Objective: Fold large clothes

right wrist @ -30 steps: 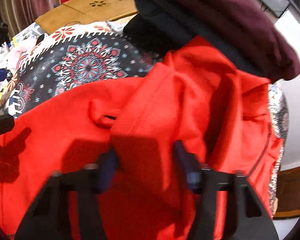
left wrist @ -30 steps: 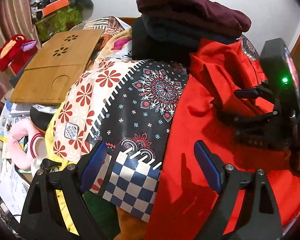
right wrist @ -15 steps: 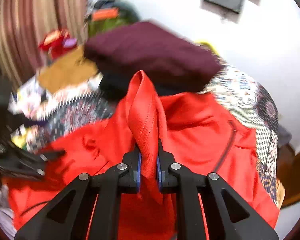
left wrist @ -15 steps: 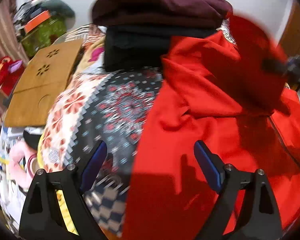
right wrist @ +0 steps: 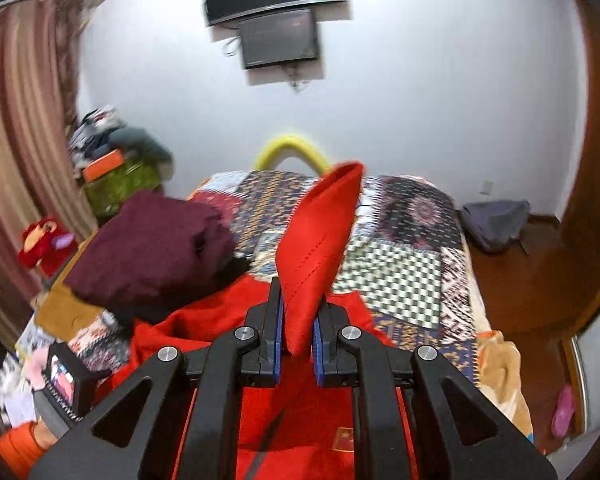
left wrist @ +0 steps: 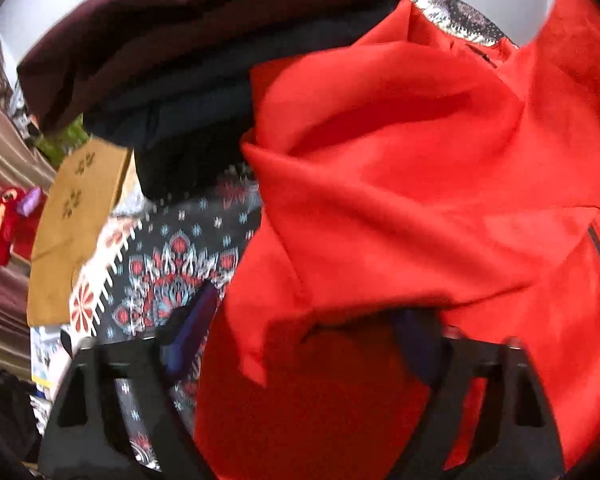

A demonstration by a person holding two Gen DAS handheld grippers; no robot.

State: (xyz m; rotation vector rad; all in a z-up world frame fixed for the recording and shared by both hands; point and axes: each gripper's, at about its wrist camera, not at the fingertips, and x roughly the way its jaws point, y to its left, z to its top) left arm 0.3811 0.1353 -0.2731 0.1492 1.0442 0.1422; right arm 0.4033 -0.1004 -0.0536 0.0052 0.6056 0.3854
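**Red garment pinched in the right claw, left claw closing over a fold**

A bed (right wrist: 464,280) fills the middle of the room, covered by a patchwork quilt (right wrist: 400,264) of checks and flower medallions. On the white wall behind it hang two dark screens (right wrist: 276,16), one below the other. A striped curtain (right wrist: 16,152) falls down the left side, and a wooden floor (right wrist: 540,280) shows to the right of the bed.

The red garment (left wrist: 400,184) lies rumpled across the near part of the quilt, and in the left wrist view it takes up most of the frame. Beside it, towards the curtain, sits a stack of folded dark clothes (right wrist: 152,248), a maroon piece on top. Beyond that are a tan wooden board (left wrist: 76,216) and a small red plush toy (left wrist: 8,228).

The right gripper (right wrist: 296,344) has its jaws nearly together, pressed on a stitched flap of the red garment that stands up in a point between them, raised clear of the bed.

The left gripper (left wrist: 304,344) is low over the garment with its jaws partly apart and closing; a loose fold of red cloth hangs between them, but the blur hides whether the pads (left wrist: 192,328) press on it. In the right wrist view, the left gripper's body shows at lower left, beside an orange sleeve (right wrist: 20,444).
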